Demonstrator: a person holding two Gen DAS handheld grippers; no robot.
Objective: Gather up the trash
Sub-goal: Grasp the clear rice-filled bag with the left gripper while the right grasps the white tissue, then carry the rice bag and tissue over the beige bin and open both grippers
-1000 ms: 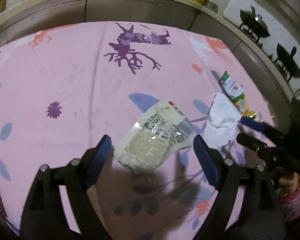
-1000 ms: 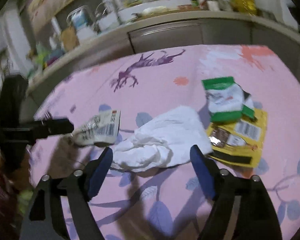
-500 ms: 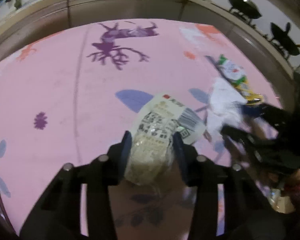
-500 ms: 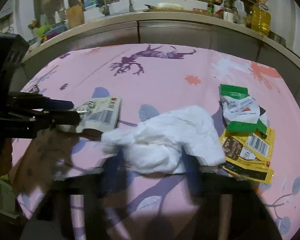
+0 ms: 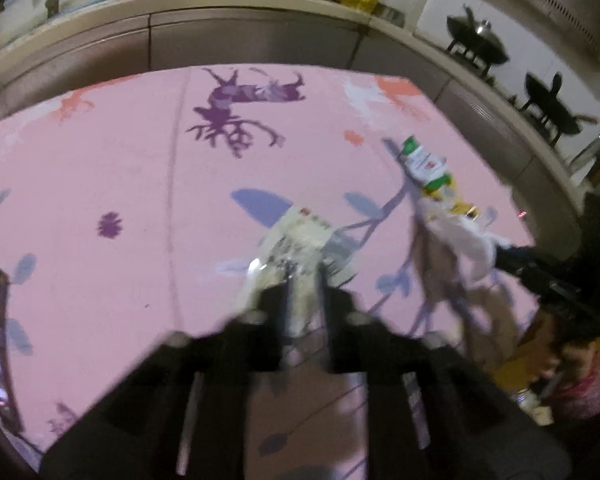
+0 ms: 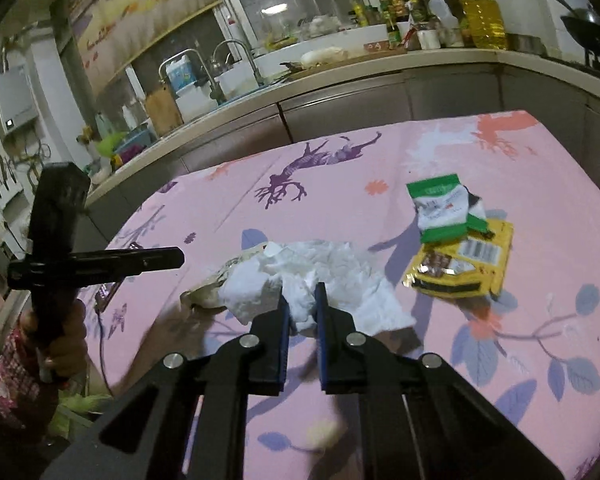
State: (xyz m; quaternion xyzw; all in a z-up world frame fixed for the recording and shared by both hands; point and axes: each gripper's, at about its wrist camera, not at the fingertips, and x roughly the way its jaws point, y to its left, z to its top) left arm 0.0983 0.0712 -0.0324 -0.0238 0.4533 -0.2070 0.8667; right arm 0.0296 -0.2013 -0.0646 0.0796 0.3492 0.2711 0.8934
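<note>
The left gripper (image 5: 304,280) was closing on the clear wrapper (image 5: 300,240). The right gripper (image 6: 300,300) was closing, pinching the white tissue (image 6: 332,272)

Between the blue pads of the right claw (image 6: 300,292) sits white crumpled tissue (image 6: 340,276), beyond it to the right a green-and-white packet (image 6: 444,208) and a yellow barcoded wrapper (image 6: 464,264), all on the pink counter (image 6: 540,184) printed with purple deer and blue leaves.
</note>
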